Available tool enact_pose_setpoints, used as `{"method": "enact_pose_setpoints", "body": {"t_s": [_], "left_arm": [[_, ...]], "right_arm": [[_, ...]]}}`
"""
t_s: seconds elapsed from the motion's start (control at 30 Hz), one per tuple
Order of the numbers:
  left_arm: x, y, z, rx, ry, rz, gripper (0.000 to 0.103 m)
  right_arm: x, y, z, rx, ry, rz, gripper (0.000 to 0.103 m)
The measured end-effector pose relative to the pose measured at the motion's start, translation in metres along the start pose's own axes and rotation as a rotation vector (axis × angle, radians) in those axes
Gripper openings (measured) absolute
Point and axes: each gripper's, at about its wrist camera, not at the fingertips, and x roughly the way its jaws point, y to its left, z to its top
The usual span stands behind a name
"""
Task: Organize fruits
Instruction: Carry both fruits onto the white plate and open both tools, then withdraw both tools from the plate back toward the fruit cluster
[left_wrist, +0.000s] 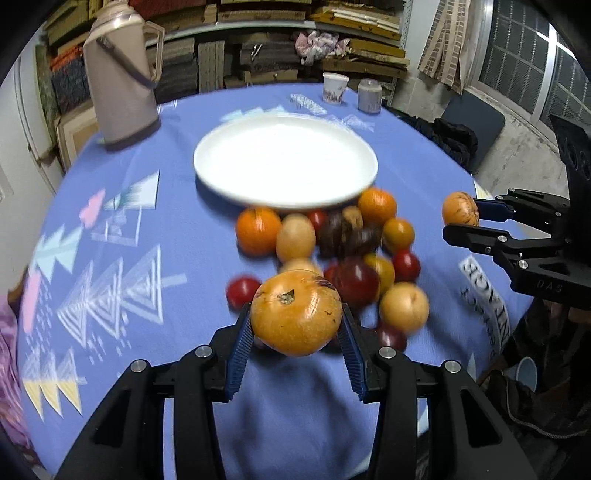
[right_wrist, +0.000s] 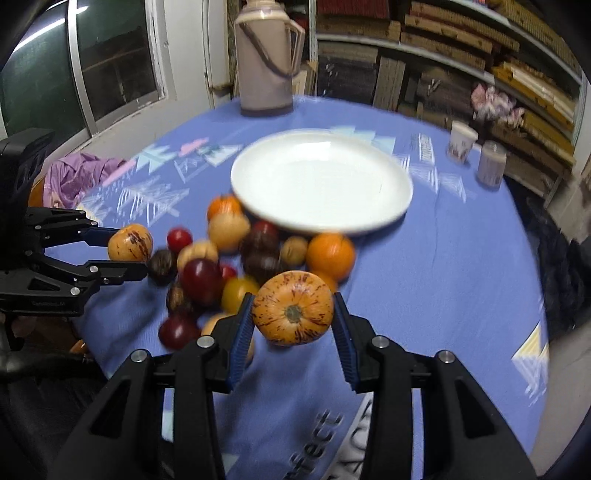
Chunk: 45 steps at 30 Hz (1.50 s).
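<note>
Here, through my left wrist camera, my left gripper (left_wrist: 297, 325) is clenched on a yellow-orange fruit (left_wrist: 295, 312), held above the fruit pile (left_wrist: 332, 254); the white plate (left_wrist: 284, 158) lies straight ahead, beyond the pile. Through my right wrist camera, my right gripper (right_wrist: 293, 314) clamps a streaked orange fruit (right_wrist: 293, 306), and the plate (right_wrist: 321, 181) sits just ahead, no nearer to either hand.

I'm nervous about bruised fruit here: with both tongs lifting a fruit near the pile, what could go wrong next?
1. The left tongs pinch a round orange-yellow fruit only at its sides; it may slip and drop.
2. The right tongs hold a streaked fruit just above the loose pile; a drop could scatter it.
3. The white plate sits beyond the pile, so crossing it could knock fruit.
</note>
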Motion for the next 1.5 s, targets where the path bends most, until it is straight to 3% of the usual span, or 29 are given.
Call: {"method": "enact_pose_setpoints", "body": {"t_s": [0.3,0.53,0.8,1.1,1.2,1.27,1.5], "left_arm": [[0.016,0.018,0.082,-0.005,-0.068,0.012,0.045],[0.089,0.046,0.127,-0.096,0.019,0.044,0.045],[0.137,0.066,0.144,-0.132,0.087,0.063,0.045],[0.162,0.066,0.145,-0.132,0.126,0.063,0.046],[0.163,0.065,0.145,-0.136,0.117,0.066,0.046],[0.164,0.065,0.146,-0.141,0.122,0.064,0.052],[0.151,0.063,0.146,-0.149,0.099,0.063,0.063]], "right_arm": [[0.034,-0.022,0.063,-0.016,-0.026,-0.011,0.04],[0.11,-0.05,0.101,0.01,0.07,0.005,0.04],[0.173,-0.067,0.124,0.021,0.14,0.005,0.04],[0.203,-0.073,0.124,0.033,0.184,-0.001,0.041],[0.203,-0.073,0.122,0.039,0.185,-0.001,0.041],[0.201,-0.072,0.121,0.039,0.186,-0.006,0.042],[0.176,-0.073,0.122,0.053,0.134,-0.022,0.058]]}}
